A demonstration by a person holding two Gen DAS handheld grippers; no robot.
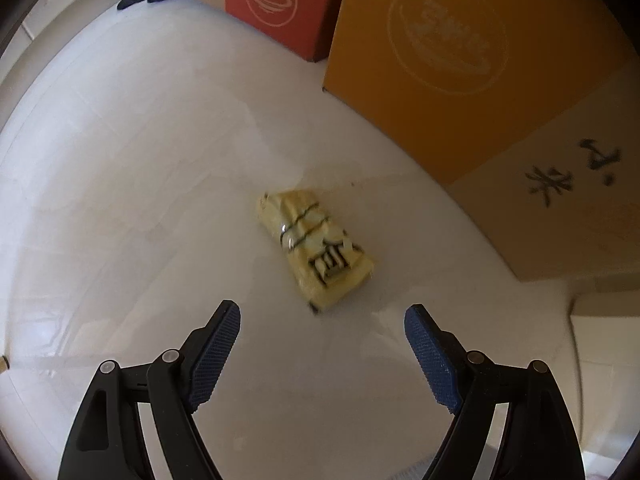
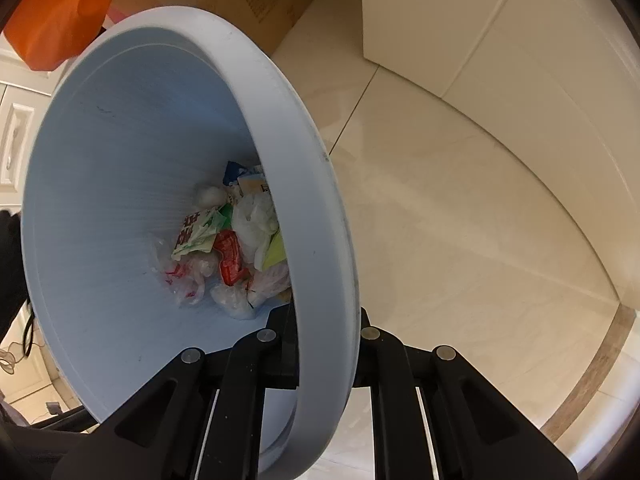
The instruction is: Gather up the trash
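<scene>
**Yellow wrapper on the floor, bin already in the other hand**

Two big cartons crowd the far side of the pale tiled floor (image 1: 140,200): a red box (image 1: 276,4) and an orange-yellow box (image 1: 460,72), both well clear of the wrapper, so nothing blocks it. The single crumpled yellow wrapper (image 1: 316,244) with dark printing lies flat on the tile, just ahead of the left gripper (image 1: 322,322), whose fingers are spread wide with nothing between them. The right gripper (image 2: 326,344) is clamped on the rim of one light-blue trash bin (image 2: 320,200), holding a heap of wrappers and plastic bags (image 2: 232,240) at the bottom.
</scene>
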